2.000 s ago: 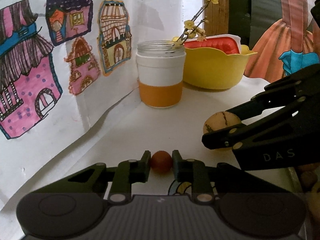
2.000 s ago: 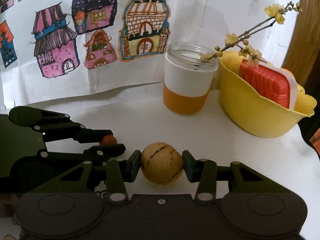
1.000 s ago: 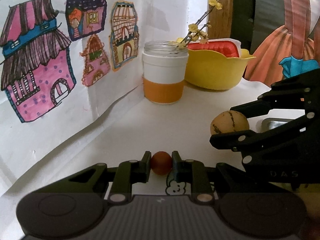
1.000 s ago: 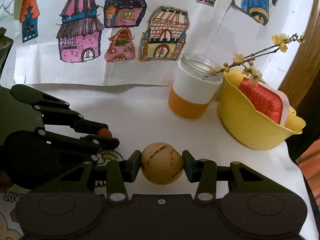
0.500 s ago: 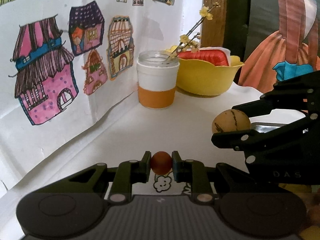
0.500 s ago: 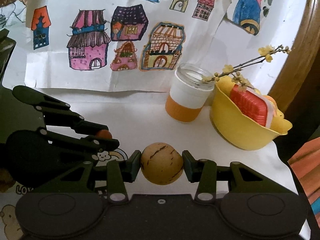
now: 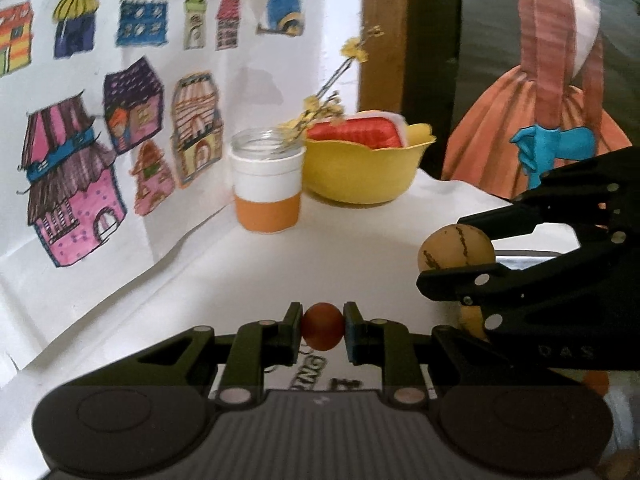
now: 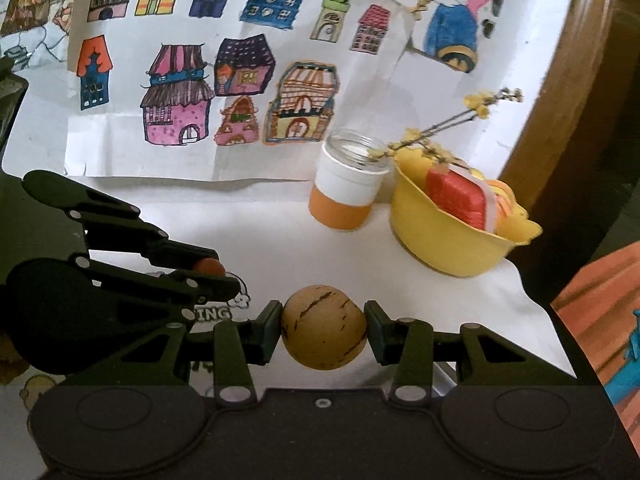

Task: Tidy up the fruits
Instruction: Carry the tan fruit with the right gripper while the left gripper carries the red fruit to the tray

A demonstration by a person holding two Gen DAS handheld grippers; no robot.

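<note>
Fruits held in both grippers, lifted over the white bench.

Small red fruit [image 7: 322, 325] sits clamped between the fingers [image 7: 291, 332] of the left gripper [image 7: 322, 328], at lower centre of the left wrist view; the gripper points level toward the jar [image 7: 267, 186] and yellow bowl [image 7: 362, 174] in the upper middle. Round tan fruit [image 8: 323, 327] with dark streaks is pinched between the fingers [image 8: 269, 330] of the right gripper [image 8: 323, 330], at lower centre of the right wrist view, tilted down over the bench [image 8: 280, 240]. The left gripper shows at the left of that frame, turned sideways, just beside the right one. House drawings [image 8: 240, 92] hang across the upper part of the frame, behind the jar.
</note>
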